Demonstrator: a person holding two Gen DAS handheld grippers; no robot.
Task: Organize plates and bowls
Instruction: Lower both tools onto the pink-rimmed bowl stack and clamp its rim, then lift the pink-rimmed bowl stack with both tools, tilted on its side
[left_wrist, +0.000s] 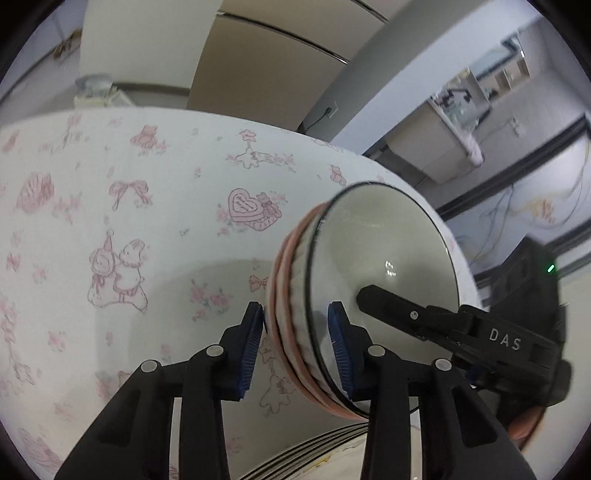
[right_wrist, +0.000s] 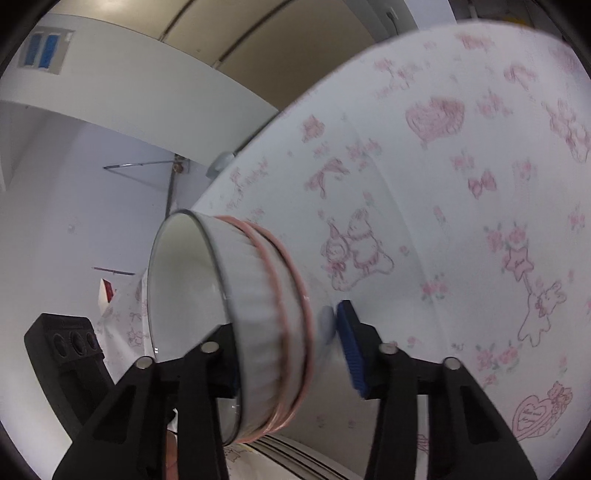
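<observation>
Blue pads of the left gripper (left_wrist: 297, 332) clamp one wall of a bowl stack (left_wrist: 295, 295); the right gripper (right_wrist: 288, 332) straddles the opposite wall, though whether its pads press is unclear. Three nested bowls show: a white ribbed one with a dark rim, empty inside, above two pink-rimmed ones. They sit over a white cloth (left_wrist: 110, 184) printed with pink bows and hearts. Striped plates (left_wrist: 314, 450) lie beneath.

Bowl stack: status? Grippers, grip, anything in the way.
Left gripper straddles the bowl stack rim, pads at the wall. Right gripper straddles the opposite rim. Stack on patterned tablecloth. Striped plates just below.
</observation>
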